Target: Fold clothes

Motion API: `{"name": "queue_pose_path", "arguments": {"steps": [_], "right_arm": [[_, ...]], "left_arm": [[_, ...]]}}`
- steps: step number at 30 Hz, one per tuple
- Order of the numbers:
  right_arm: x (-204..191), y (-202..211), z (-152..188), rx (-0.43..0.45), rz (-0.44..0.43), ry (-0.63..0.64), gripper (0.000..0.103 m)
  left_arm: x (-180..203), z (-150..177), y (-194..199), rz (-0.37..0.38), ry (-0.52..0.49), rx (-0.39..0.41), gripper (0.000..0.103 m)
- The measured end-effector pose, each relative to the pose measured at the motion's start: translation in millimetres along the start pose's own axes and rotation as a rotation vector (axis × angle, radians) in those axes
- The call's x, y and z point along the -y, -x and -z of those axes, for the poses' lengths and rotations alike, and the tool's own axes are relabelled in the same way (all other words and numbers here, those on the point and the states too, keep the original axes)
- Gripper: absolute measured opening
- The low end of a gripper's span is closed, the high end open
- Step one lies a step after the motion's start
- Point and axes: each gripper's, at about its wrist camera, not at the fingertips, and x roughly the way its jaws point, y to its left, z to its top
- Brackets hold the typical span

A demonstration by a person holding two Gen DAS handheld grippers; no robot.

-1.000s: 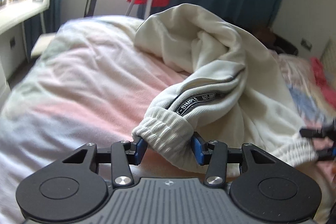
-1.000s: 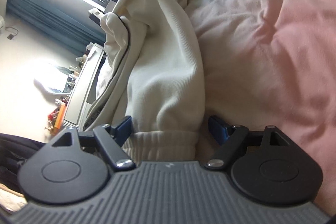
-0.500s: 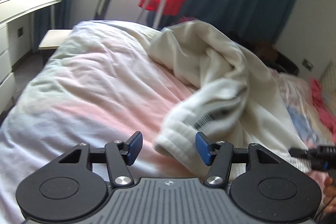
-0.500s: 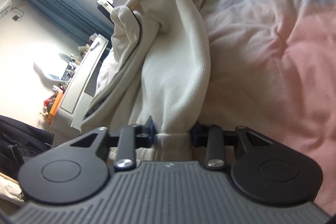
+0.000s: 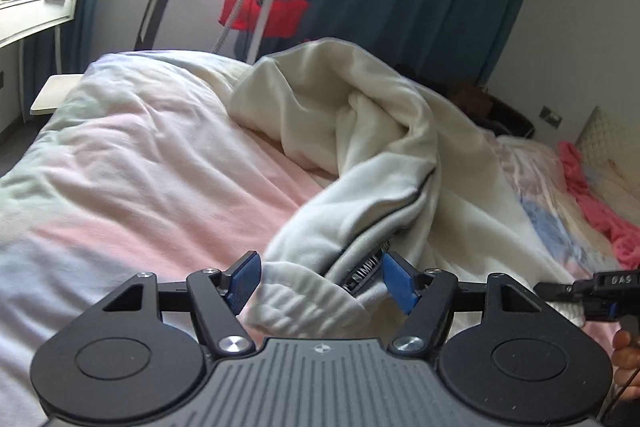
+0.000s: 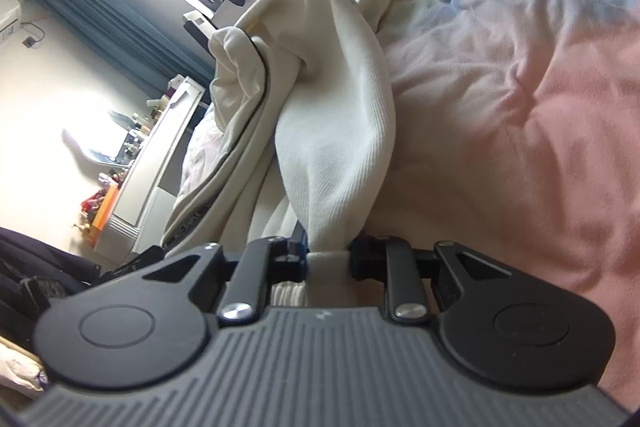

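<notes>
A cream sweatshirt [image 5: 372, 147] lies bunched on the pink duvet [image 5: 140, 187]. Its ribbed cuff [image 5: 304, 299], with a black lettered strip beside it, sits between the blue pads of my left gripper [image 5: 320, 281], which is open around it. In the right wrist view the sweatshirt [image 6: 336, 131] hangs up from my right gripper [image 6: 328, 257], which is shut on the other ribbed cuff [image 6: 320, 259]. The right gripper also shows at the right edge of the left wrist view [image 5: 592, 293].
The bed's duvet [image 6: 540, 107] spreads pink and blue to the right. A pink garment [image 5: 588, 183] lies near the headboard. A white desk [image 5: 32, 15] stands at left, a red bag on a stand [image 5: 264, 11] by the window, dark curtains behind.
My left gripper let go of the cuff and its jaws opened wide. My right gripper closed on the other cuff and lifted the sleeve.
</notes>
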Motion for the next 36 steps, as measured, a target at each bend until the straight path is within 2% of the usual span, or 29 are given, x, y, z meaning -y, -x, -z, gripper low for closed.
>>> {"name": "queue_pose_path", "arguments": {"steps": [8, 11, 13, 15, 17, 18, 21, 24, 25, 28, 32, 33, 36], "right_arm": [[1, 0, 3, -0.013, 0.023, -0.014, 0.031], [3, 0, 3, -0.01, 0.025, -0.026, 0.039], [4, -1, 1, -0.01, 0.026, -0.033, 0.049], [6, -2, 0, -0.011, 0.02, -0.041, 0.054], [7, -5, 0, -0.02, 0.026, -0.037, 0.056], [8, -7, 1, -0.025, 0.03, -0.035, 0.056], [10, -11, 1, -0.038, 0.037, -0.024, 0.056], [13, -13, 3, -0.043, 0.016, -0.028, 0.054], [14, -13, 4, -0.046, 0.004, -0.032, 0.045], [10, -12, 5, -0.055, -0.003, -0.017, 0.035], [2, -1, 10, -0.035, -0.058, -0.114, 0.026], [0, 2, 12, -0.03, -0.073, -0.141, 0.021], [-26, 1, 26, -0.02, -0.156, -0.188, 0.021]], "left_arm": [[20, 12, 1, -0.053, -0.154, -0.011, 0.072], [24, 15, 1, -0.069, -0.184, -0.018, 0.072], [28, 16, 1, -0.077, -0.211, -0.024, 0.072], [29, 19, -1, -0.092, -0.239, -0.037, 0.072], [31, 22, -6, -0.136, -0.274, -0.06, 0.07], [35, 24, -10, -0.172, -0.312, -0.084, 0.065], [39, 30, -15, -0.215, -0.355, -0.104, 0.062], [27, 19, -8, -0.205, -0.239, -0.063, 0.052], [22, 15, -5, -0.192, -0.186, -0.042, 0.049], [11, 1, 7, -0.16, -0.044, 0.027, 0.042], [5, -25, 25, -0.14, 0.12, 0.115, 0.036], [2, -34, 31, -0.141, 0.156, 0.136, 0.033], [-11, -64, 45, -0.168, 0.219, 0.193, 0.026]]}}
